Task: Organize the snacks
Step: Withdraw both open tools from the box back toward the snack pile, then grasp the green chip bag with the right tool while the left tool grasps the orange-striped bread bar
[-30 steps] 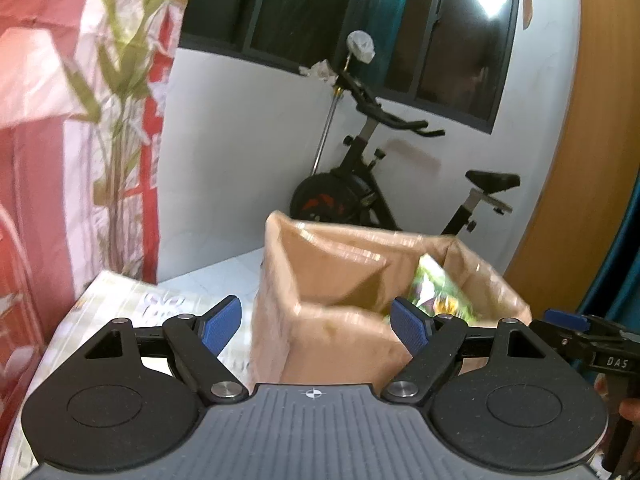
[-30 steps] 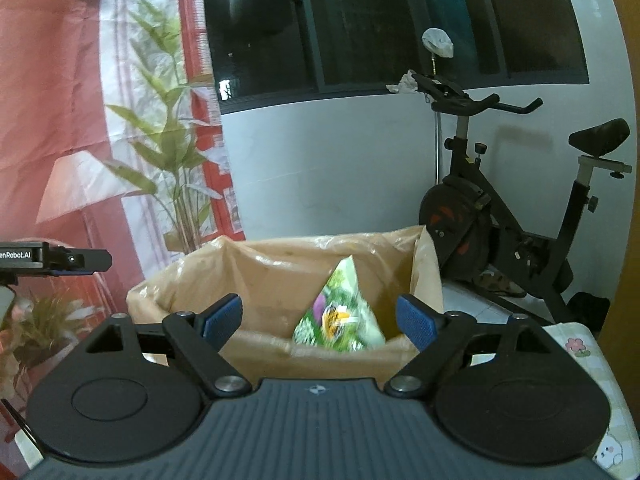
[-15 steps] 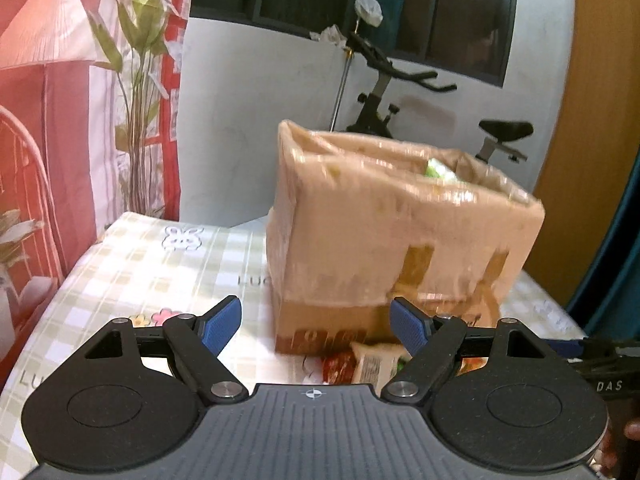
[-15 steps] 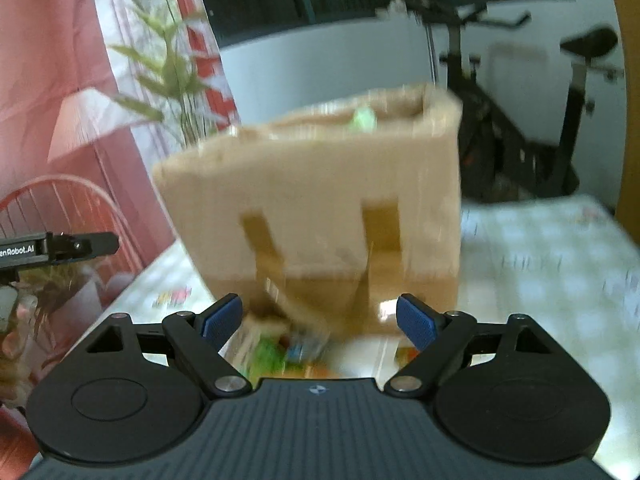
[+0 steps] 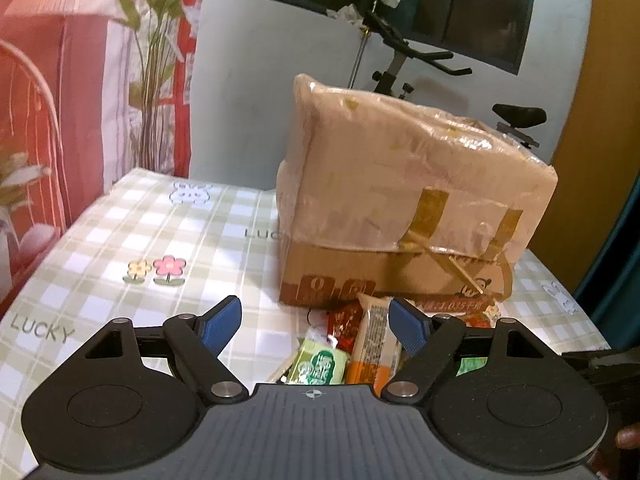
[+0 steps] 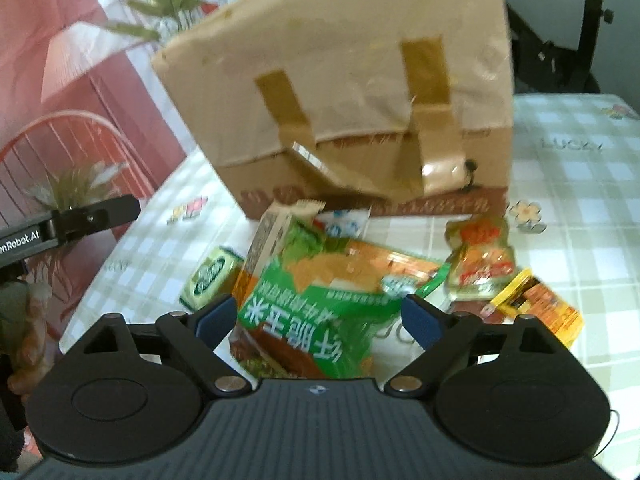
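A taped cardboard box (image 5: pixel 404 196) (image 6: pixel 352 92) stands on the checked tablecloth (image 5: pixel 140 248). Several snack packets lie in a heap in front of it: a small green packet (image 5: pixel 320 366) (image 6: pixel 210 276), an orange bar (image 5: pixel 374 344), a red packet (image 5: pixel 344 326) (image 6: pixel 480 256), a yellow-orange packet (image 6: pixel 536 304) and a large green bag (image 6: pixel 320 312). My left gripper (image 5: pixel 315 322) is open just above the small green packet and the orange bar. My right gripper (image 6: pixel 318 322) hangs over the large green bag, its jaws opening, pads apart from the bag.
An exercise bike (image 5: pixel 404 52) stands behind the table against a white wall. A red curtain (image 5: pixel 40 80) hangs at the left. The other gripper's arm (image 6: pixel 68 224) juts in at the left of the right wrist view. Bare tablecloth lies left and right of the box.
Both grippers have dropped from above the box's open top to the table in front of it. The snack heap has come into view. The right jaws stand slightly wider.
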Tool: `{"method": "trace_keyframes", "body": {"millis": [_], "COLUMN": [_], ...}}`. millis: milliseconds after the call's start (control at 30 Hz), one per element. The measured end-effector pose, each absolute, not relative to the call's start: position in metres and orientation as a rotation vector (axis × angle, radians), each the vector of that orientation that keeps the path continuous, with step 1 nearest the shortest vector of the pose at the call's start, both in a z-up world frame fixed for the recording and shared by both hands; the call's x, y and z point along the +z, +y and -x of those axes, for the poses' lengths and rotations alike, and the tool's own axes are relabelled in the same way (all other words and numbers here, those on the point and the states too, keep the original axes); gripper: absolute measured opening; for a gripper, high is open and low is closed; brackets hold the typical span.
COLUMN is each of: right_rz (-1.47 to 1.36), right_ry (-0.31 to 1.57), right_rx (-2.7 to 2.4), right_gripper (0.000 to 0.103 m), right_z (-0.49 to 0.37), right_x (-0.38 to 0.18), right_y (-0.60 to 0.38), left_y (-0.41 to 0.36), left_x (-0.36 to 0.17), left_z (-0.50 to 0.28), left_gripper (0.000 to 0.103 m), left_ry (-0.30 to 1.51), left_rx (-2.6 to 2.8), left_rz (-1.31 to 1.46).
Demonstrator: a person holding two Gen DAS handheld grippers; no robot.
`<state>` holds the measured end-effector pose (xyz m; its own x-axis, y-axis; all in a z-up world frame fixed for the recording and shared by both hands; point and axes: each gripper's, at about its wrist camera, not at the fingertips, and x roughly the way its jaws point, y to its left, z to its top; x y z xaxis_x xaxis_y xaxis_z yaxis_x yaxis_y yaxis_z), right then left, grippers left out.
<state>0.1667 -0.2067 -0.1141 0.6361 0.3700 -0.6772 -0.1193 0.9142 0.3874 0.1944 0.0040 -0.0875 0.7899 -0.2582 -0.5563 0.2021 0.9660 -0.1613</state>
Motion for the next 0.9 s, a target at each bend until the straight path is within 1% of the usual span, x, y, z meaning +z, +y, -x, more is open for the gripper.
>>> {"method": "trace_keyframes", "body": {"millis": [100,333,433,467,500,533,600,900], "right_rz": [-0.300,-0.312,-0.287,-0.282,-0.276,-0.275,-0.287,-0.260], "right_ry": [0.864,0.870,0.854,0.847,0.838,0.829,0.810,0.673], "right_rx": [0.278,0.269,0.280,0.287,0.293,0.302,0.329,0.332], "right_gripper": [0.097,0.097,0.097,0.097,0.093,0.085,0.080,0.078], "right_z": [-0.173,-0.197,-0.199,-0.197,-0.196,-0.194,-0.188,-0.162], "right_x": [-0.118,-0.124,-0.127,-0.128,-0.129,-0.129,-0.130,-0.118], "right_y": [-0.200,-0.199,-0.196,-0.195,-0.195,-0.196,-0.200,-0.210], "left_y": [0.005,0.002,-0.001,-0.002,-0.003,-0.004,-0.007,-0.019], "left_x": [-0.092,-0.100,-0.106,-0.109,-0.111,-0.113,-0.116,-0.122], "left_z": [-0.194,-0.194,-0.194,-0.194,-0.195,-0.194,-0.194,-0.196], "left_gripper": [0.082,0.081,0.077,0.074,0.072,0.071,0.068,0.063], "left_ry": [0.625,0.642,0.664,0.675,0.684,0.690,0.702,0.734], "left_rx": [-0.244,-0.253,-0.266,-0.273,-0.279,-0.284,-0.294,-0.335], "left_rz": [0.102,0.108,0.121,0.127,0.131,0.134,0.135,0.126]}}
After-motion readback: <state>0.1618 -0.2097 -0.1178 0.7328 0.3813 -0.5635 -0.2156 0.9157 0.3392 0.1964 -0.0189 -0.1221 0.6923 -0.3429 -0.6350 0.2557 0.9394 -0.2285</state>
